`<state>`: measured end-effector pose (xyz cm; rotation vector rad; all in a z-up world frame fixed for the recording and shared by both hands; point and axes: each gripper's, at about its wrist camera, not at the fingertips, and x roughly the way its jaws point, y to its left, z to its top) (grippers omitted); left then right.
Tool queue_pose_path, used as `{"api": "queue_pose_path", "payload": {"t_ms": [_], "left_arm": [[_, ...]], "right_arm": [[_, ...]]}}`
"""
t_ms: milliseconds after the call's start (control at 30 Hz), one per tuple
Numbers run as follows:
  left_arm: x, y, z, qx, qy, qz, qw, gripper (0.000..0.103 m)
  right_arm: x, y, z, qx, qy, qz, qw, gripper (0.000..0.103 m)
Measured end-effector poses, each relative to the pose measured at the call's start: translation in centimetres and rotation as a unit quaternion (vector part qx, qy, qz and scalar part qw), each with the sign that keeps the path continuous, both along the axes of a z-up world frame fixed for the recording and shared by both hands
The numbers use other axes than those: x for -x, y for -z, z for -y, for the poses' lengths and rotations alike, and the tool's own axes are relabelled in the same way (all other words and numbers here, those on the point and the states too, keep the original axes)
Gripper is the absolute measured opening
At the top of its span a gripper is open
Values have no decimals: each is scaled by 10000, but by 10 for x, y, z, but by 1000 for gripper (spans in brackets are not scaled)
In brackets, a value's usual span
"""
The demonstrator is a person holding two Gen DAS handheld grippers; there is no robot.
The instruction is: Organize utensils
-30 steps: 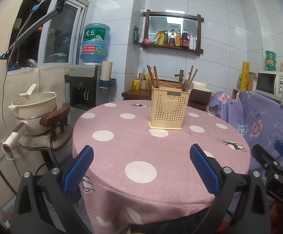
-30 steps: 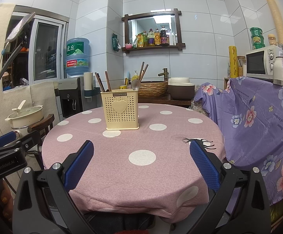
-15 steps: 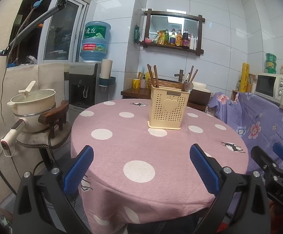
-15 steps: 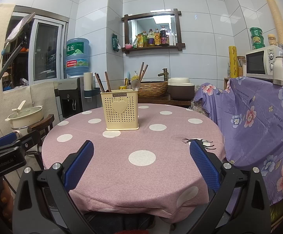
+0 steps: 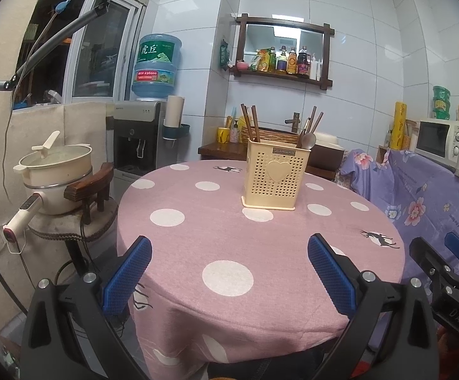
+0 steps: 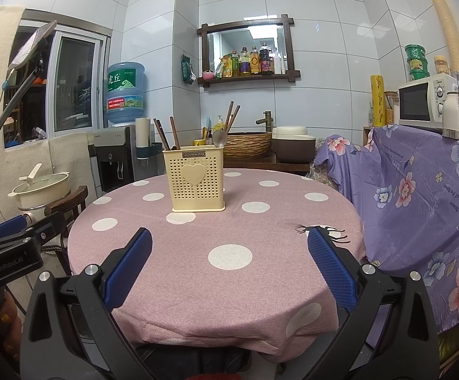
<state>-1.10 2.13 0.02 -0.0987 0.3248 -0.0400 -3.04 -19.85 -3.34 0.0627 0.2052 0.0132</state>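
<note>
A cream perforated utensil holder (image 5: 275,175) (image 6: 196,180) with a heart on its front stands upright near the far middle of the round pink polka-dot table (image 5: 197,240) (image 6: 261,278). Brown chopsticks (image 5: 250,123) (image 6: 166,136) lean in its left side. More chopsticks and a metal spoon (image 5: 308,141) (image 6: 220,137) stand in its right side. My left gripper (image 5: 229,272) is open and empty, held back at the table's near edge. My right gripper (image 6: 229,266) is open and empty too, also at the near edge.
A cream pot (image 5: 55,171) sits on a wooden chair left of the table. A water dispenser (image 5: 140,136) stands behind it. A purple floral cloth (image 6: 419,196) covers furniture on the right, with a microwave (image 6: 419,103) on top. A counter with a basket (image 6: 248,145) lies behind the table.
The left wrist view has drifted slightly left and back from the table; the holder looks a bit farther. Both grippers remain open and empty. Nothing on the table moved.
</note>
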Motion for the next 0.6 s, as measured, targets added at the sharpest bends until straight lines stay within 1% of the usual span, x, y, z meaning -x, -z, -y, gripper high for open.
{"api": "queue_pose_path", "payload": {"t_ms": [600], "left_arm": [[0,1,1,26,1,-33,10000,98]], "right_arm": [[0,0,0,-3,-7,-14,10000,97]]}}
